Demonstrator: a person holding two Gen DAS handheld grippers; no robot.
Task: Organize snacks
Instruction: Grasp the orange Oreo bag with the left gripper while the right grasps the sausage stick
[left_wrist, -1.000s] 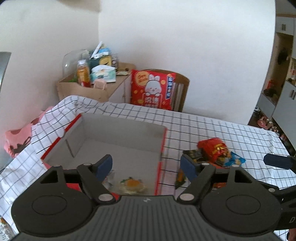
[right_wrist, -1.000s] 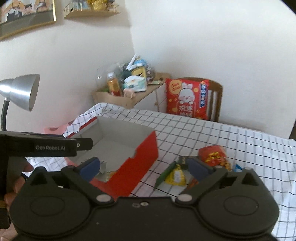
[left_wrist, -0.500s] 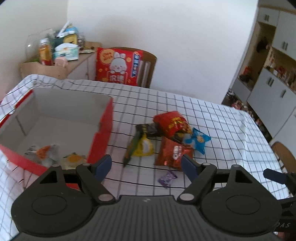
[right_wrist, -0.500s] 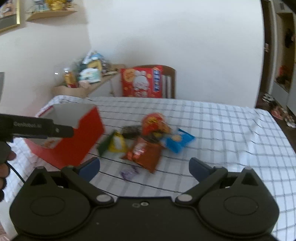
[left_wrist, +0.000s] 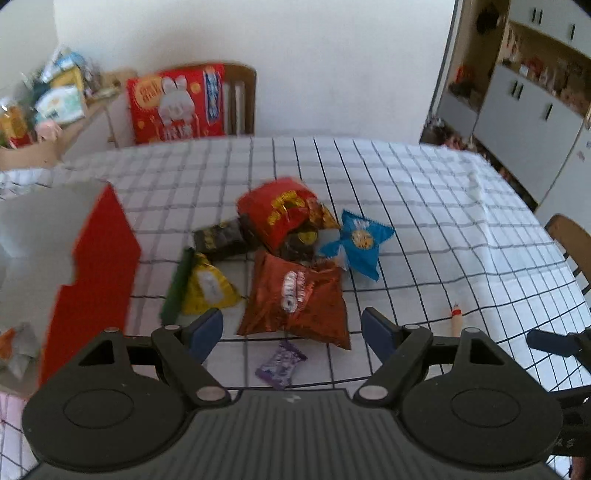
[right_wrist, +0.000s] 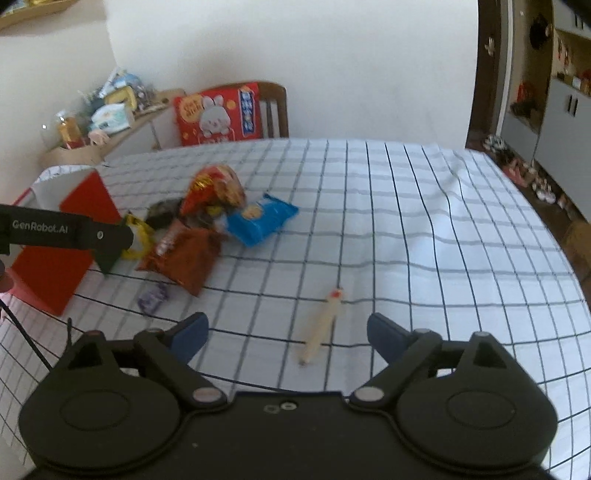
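A pile of snacks lies on the checked tablecloth: a brown-red packet (left_wrist: 295, 299) (right_wrist: 181, 254), a red bag (left_wrist: 284, 214) (right_wrist: 214, 188), a blue packet (left_wrist: 360, 242) (right_wrist: 260, 219), a yellow packet (left_wrist: 207, 286), a dark packet (left_wrist: 221, 238) and a small purple candy (left_wrist: 280, 363) (right_wrist: 153, 297). A red open box (left_wrist: 92, 266) (right_wrist: 55, 254) stands to their left with wrapped snacks inside. My left gripper (left_wrist: 291, 330) is open above the brown-red packet and the candy. My right gripper (right_wrist: 286, 332) is open over a pale sausage stick (right_wrist: 323, 326) (left_wrist: 456, 319).
A chair with a red rabbit bag (left_wrist: 177, 105) (right_wrist: 218, 112) stands behind the table. A cluttered side shelf (right_wrist: 103, 114) is at the far left. Cabinets (left_wrist: 535, 107) stand at the right. The left gripper's body (right_wrist: 66, 232) reaches in at the left of the right wrist view.
Both grippers have swung right, away from the box and toward the snack pile. The box has slid to the left edge of both views. The sausage stick has come into view.
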